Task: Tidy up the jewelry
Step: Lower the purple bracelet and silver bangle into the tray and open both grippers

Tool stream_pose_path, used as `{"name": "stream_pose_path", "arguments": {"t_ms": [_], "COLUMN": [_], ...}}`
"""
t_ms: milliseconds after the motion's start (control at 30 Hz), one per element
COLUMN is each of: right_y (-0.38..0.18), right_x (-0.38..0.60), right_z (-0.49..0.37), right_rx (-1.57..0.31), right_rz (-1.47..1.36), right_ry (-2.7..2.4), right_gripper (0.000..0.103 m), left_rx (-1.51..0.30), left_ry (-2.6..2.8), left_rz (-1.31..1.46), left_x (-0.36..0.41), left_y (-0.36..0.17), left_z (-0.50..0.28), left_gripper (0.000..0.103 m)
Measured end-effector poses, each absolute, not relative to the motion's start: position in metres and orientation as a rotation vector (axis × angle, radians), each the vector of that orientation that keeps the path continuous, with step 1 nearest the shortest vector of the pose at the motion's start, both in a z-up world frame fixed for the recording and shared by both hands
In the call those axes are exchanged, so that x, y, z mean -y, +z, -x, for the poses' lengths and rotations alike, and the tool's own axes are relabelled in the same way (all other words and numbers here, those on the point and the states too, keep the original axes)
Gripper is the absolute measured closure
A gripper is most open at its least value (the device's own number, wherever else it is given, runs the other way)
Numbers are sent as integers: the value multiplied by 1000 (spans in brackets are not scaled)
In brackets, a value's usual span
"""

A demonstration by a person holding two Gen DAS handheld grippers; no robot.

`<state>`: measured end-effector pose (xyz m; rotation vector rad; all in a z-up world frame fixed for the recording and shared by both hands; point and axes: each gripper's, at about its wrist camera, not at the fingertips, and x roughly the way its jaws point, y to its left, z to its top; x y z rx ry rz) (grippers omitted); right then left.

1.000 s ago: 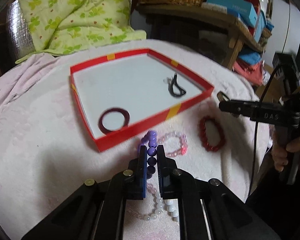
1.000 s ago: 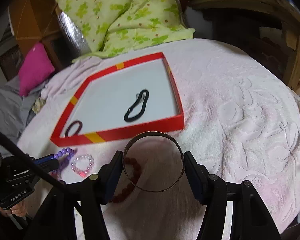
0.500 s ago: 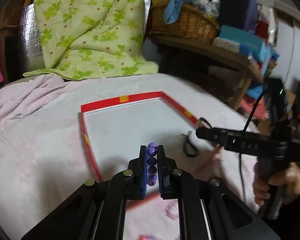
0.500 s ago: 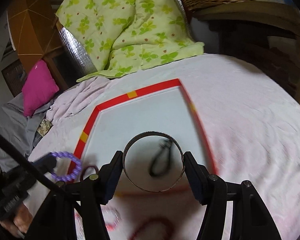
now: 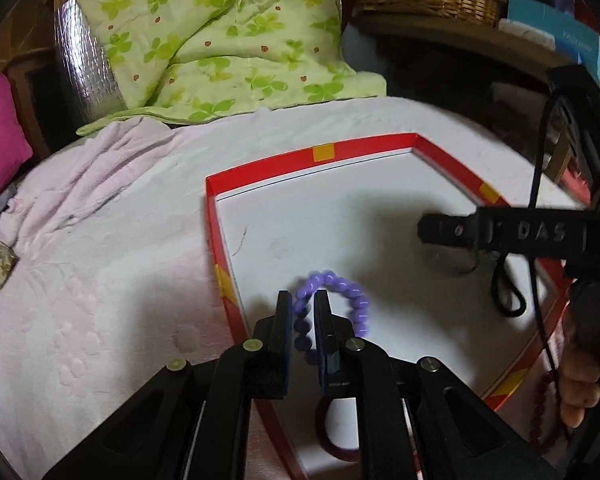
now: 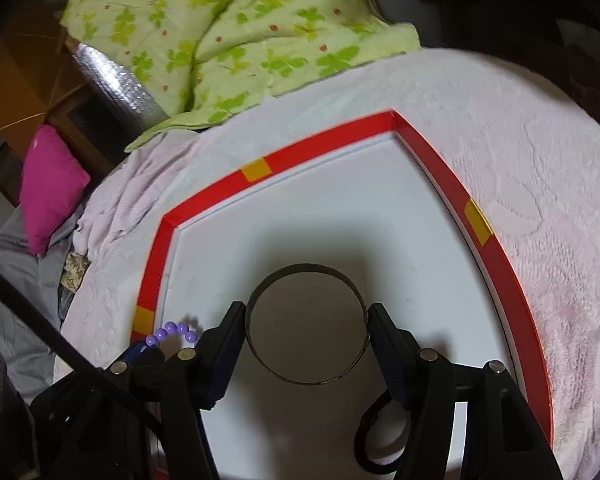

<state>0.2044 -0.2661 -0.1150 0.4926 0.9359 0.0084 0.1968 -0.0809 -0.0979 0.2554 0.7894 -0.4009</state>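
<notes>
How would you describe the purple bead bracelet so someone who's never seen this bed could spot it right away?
Find the shallow red-rimmed tray with the white floor, lying on the pale pink blanket. Above its near left corner the left claw has its jaws around a loop of round lilac beads, the purple bead bracelet. It is the only beaded piece over the tray; the right claw holds a plain thin metal bangle.

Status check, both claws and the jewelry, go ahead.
Left claw just easing open, purple bead bracelet between pads. Right claw grips metal bangle. Both over red tray. Path clear.
</notes>
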Motion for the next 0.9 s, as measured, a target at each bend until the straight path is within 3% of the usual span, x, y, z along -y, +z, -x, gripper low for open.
{"name": "stream_pose_path", "arguments": {"t_ms": [33,100,167,900], "right_y": [-115,-114,-111,-53], "right_x": [268,271,272,257], "right_z": [-204,-202,-200,-135], "right_rx": [-934,-928,-919,-763], "right_rz": [-501,-517,-526,-459], "right_ry": [10,2,3,33], "right_gripper": [36,34,34,34], "left_rx": [-790,-775,-747,-670], "left_ry": [-398,-383,-369,-236], "left_rz": [-262,-280,-305,-348], "left_x": [82,83,85,58], "left_y": [-98,-95,-90,-50], "left_z": [-196,-191,-185,-110], "left_gripper": [83,63,58,56]}}
